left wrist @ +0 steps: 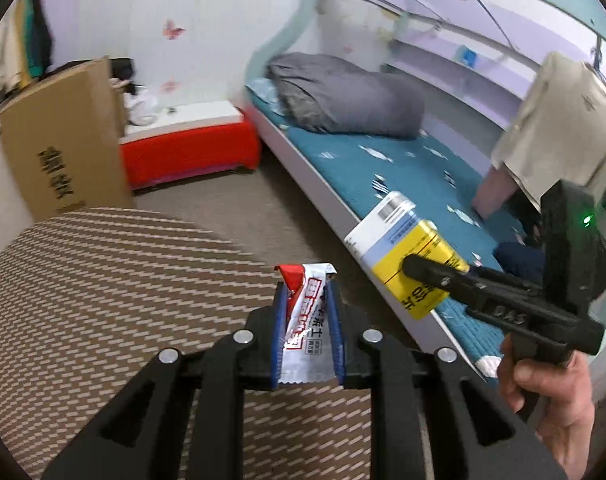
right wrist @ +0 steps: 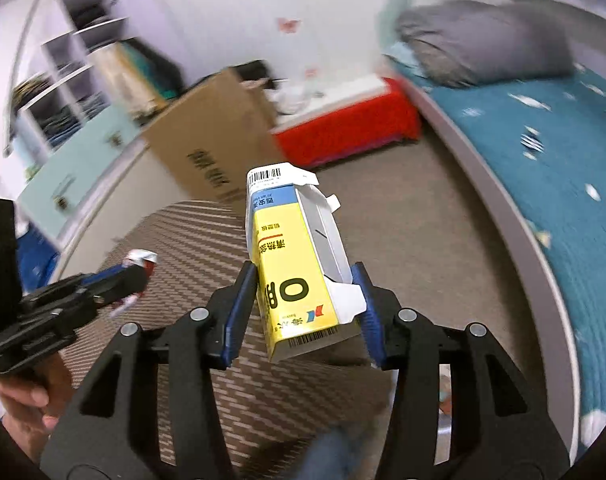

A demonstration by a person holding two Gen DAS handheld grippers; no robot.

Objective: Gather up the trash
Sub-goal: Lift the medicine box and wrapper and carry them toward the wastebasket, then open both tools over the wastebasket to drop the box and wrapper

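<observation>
Yellow and white card fills my right tool: its blue pads are clenched on the medicine box, whose torn flap sticks out on the right side. My left tool is pinched tight on a red and white wrapper, which stands up between the pads. Both pieces of trash are off the surfaces and in the air, over the edge of the round woven mat and the carpet beside it.

No bin shows in either view, so I judge the step is carrying both to wherever they go. To do it well I should keep both grips firm, since the wrapper is thin and the box is held slightly askew, and let go only once each is right over the container.

The bed frame runs close on my right, the cardboard box stands ahead on the left, and the red bench sits beyond. The floor between them is open.
</observation>
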